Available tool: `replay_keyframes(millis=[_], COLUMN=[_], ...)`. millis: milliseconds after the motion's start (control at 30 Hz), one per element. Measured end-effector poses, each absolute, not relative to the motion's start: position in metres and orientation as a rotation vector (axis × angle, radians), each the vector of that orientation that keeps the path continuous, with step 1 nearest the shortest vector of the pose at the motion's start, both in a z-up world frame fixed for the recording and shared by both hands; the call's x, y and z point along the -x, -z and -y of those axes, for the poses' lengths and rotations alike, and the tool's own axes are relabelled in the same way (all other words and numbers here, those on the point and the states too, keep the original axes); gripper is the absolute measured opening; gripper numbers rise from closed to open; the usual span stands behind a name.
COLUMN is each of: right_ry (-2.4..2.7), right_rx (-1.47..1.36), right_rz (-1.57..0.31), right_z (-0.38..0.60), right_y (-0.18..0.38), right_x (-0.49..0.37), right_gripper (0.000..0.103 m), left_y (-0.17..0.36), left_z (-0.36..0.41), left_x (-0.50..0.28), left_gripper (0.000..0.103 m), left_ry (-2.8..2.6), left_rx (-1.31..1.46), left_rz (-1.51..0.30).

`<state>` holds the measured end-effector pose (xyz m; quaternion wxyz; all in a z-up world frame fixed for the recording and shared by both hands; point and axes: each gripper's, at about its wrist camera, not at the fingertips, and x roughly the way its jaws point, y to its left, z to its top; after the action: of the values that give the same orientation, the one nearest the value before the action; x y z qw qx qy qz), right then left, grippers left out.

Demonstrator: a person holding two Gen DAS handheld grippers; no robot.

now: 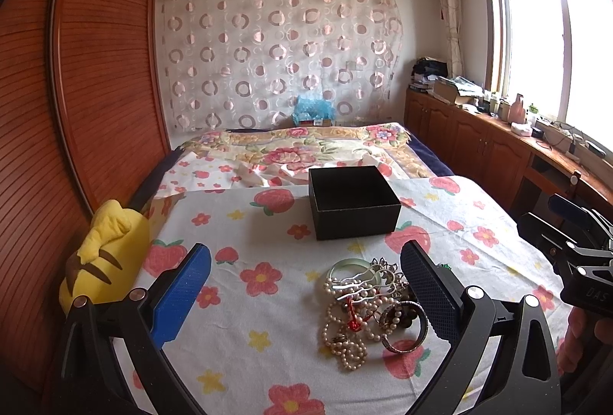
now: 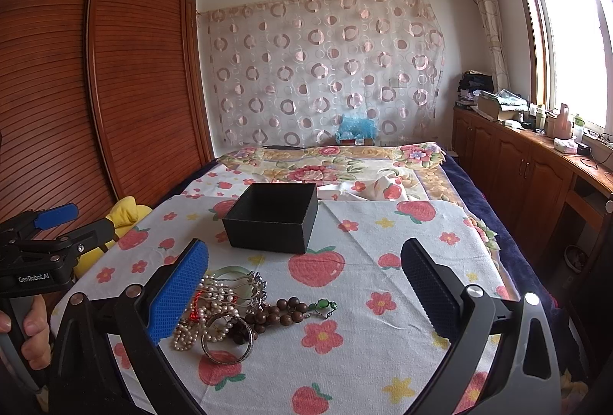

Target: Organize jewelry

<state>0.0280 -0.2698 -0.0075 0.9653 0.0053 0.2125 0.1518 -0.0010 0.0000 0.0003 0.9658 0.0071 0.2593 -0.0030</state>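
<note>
A tangled pile of jewelry (image 1: pixel 367 307) lies on the flowered cloth: pearl strands, a silver bangle, a jade bangle, a metal hair comb. In the right wrist view the pile (image 2: pixel 226 311) also shows brown wooden beads (image 2: pixel 283 311) with a green charm. An open, empty black box (image 1: pixel 352 202) stands behind the pile; it also shows in the right wrist view (image 2: pixel 274 218). My left gripper (image 1: pixel 306 300) is open, the pile just inside its right finger. My right gripper (image 2: pixel 304 296) is open, the pile by its left finger.
A yellow plush toy (image 1: pixel 103 254) lies at the cloth's left edge beside a wooden wardrobe (image 1: pixel 76 89). The bed with a floral blanket (image 1: pixel 306 151) extends behind. Wooden cabinets (image 2: pixel 528 170) with clutter run along the right under the window.
</note>
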Motion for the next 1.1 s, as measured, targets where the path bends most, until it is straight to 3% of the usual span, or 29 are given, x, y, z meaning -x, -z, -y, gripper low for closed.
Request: replay_keyframes(millis=[900, 1100], right_ry=[-0.357, -0.411], right_rx=[0.008, 0.029], right_rz=[-0.471, -0.516], right_z=[0.264, 0.252], right_y=[0.014, 0.030], right_x=[-0.032, -0.034], right_gripper=[0.101, 0.089], left_y=[-0.033, -0.009], left_z=[0.022, 0.016], left_x=[-0.007, -0.017], left_gripper=[0.096, 0.096], left_ry=[0.012, 0.038], left_rx=[-0.011, -0.009], left_rz=[-0.566, -0.634])
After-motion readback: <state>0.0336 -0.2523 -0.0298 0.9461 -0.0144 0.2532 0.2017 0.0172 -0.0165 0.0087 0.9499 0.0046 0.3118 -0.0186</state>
